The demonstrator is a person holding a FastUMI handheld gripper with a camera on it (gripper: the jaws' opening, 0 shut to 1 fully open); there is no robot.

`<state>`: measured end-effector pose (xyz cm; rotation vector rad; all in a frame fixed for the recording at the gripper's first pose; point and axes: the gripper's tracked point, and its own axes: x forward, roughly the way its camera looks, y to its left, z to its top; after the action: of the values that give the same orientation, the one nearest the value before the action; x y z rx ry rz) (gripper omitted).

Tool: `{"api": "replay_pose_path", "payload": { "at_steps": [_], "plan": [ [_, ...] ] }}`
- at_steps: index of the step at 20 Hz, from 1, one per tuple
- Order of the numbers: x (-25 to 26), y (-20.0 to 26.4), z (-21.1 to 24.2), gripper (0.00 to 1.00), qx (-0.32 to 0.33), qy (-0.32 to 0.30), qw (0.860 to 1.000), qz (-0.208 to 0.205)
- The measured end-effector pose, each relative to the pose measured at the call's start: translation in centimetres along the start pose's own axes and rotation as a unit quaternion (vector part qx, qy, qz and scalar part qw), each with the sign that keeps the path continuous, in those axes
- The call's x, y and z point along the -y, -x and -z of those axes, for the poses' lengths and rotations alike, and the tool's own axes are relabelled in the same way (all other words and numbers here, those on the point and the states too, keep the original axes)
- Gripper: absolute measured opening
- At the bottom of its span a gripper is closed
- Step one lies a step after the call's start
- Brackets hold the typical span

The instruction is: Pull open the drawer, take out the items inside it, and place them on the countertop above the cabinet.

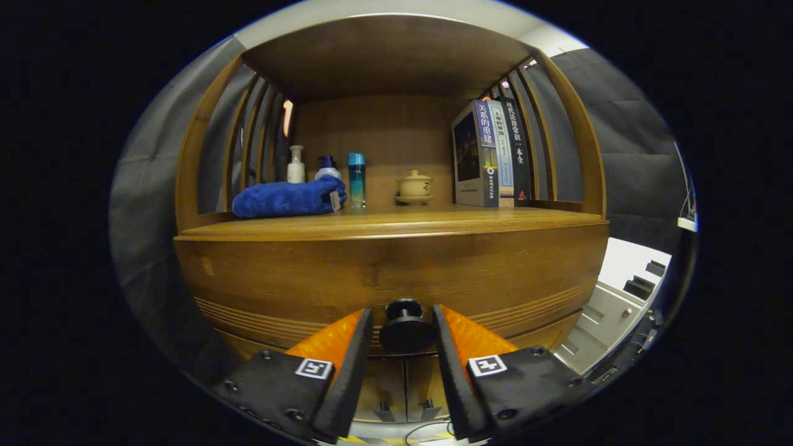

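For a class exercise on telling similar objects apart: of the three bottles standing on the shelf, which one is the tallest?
The blue translucent bottle, nearest the teapot; the white bottle and pump bottle stand behind the blue towel.

1. A rumpled blue cloth [288, 198] lies at one end of the wooden shelf.
2. Behind it stand a small white bottle [296, 165] and a white pump bottle with a blue top [326, 167].
3. Just beside them stands a tall clear-blue bottle [356, 179].
4. A cream ceramic lidded cup on a saucer [414, 186] sits mid-shelf.
5. Three upright books [492, 153] stand at the other end.
6. A white cabinet [610, 310] stands off to the side.
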<state>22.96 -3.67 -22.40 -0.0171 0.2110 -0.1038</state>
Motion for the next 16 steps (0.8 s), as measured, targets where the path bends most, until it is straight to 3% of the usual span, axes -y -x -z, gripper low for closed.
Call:
{"api": "replay_pose_path", "payload": {
  "at_steps": [6, 16],
  "plan": [
    [-0.2, 0.2, 0.0, 0.38, 0.000, -0.005, 1.000, 0.000],
    [0.3, 6.3, 0.8, 0.38, -0.011, -0.001, 1.000, -0.008]
  ]
}}
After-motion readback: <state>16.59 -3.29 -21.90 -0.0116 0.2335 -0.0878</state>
